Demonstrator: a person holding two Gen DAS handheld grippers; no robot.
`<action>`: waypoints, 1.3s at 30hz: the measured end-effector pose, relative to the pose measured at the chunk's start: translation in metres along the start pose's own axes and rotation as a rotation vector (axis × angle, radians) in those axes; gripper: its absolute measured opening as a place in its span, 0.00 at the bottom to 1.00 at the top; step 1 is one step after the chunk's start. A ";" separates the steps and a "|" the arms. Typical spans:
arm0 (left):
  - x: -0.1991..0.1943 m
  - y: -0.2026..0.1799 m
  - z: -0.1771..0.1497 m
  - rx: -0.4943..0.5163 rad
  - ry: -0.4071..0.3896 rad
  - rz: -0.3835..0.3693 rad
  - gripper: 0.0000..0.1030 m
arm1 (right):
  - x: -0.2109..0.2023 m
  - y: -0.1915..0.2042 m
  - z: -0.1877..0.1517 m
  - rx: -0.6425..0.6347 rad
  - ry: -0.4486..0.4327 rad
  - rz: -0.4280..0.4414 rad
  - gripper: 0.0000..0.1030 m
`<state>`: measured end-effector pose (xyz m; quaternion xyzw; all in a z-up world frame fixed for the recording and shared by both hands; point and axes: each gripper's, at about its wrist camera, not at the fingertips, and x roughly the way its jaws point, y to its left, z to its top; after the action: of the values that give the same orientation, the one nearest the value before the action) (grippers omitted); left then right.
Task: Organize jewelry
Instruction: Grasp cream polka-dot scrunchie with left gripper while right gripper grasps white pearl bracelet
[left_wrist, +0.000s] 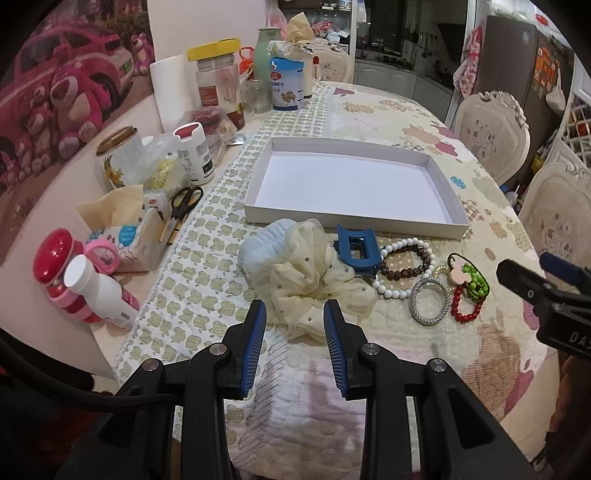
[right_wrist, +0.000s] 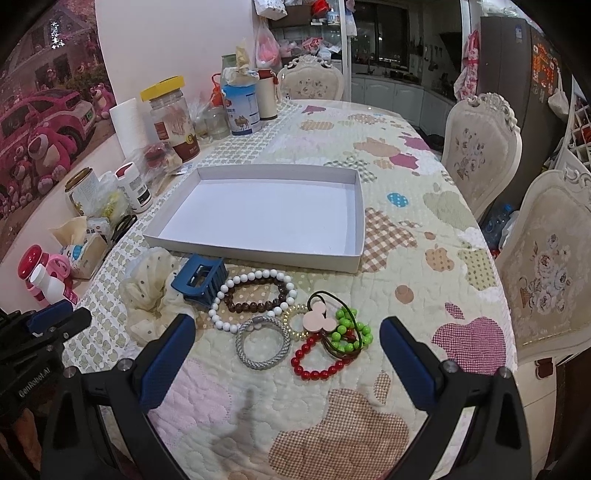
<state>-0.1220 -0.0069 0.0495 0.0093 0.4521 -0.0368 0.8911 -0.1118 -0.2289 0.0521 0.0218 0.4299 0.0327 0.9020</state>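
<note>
A shallow white box (left_wrist: 255, 214) (right_wrist: 354, 262) lies open on the quilted table. In front of it lie a cream dotted scrunchie (left_wrist: 314, 284) (right_wrist: 147, 291), a blue hair claw (left_wrist: 356, 251) (right_wrist: 201, 282), a white bead bracelet (left_wrist: 391, 291) (right_wrist: 218, 317), a brown bead bracelet (left_wrist: 402, 273) (right_wrist: 251, 306), a silver band (left_wrist: 428, 299) (right_wrist: 262, 341), a pink mouse-shaped hair tie (left_wrist: 458, 275) (right_wrist: 319, 314), green beads (right_wrist: 347, 332) and a red bead bracelet (left_wrist: 467, 306) (right_wrist: 317, 371). My left gripper (left_wrist: 294, 310) is open and empty, just before the scrunchie. My right gripper (right_wrist: 286, 328) is open wide and empty, before the bracelets.
Jars, bottles, a paper towel roll (left_wrist: 171, 88), scissors (left_wrist: 184, 201) and a tissue pack (left_wrist: 122, 229) crowd the table's left edge by the wall. Ornate chairs (right_wrist: 480, 147) stand along the right side. The right gripper's body (left_wrist: 543, 295) shows in the left wrist view.
</note>
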 end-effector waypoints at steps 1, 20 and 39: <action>0.001 0.002 0.000 -0.004 0.004 0.000 0.22 | 0.002 -0.001 0.000 -0.002 0.002 -0.003 0.99; 0.045 0.038 0.022 -0.052 0.142 -0.125 0.22 | 0.061 -0.001 0.028 -0.044 0.059 0.141 0.99; 0.104 0.022 0.021 -0.092 0.284 -0.198 0.33 | 0.158 -0.008 0.034 -0.144 0.233 0.120 0.53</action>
<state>-0.0424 0.0079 -0.0229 -0.0707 0.5733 -0.1021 0.8099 0.0146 -0.2254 -0.0491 -0.0210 0.5263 0.1197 0.8416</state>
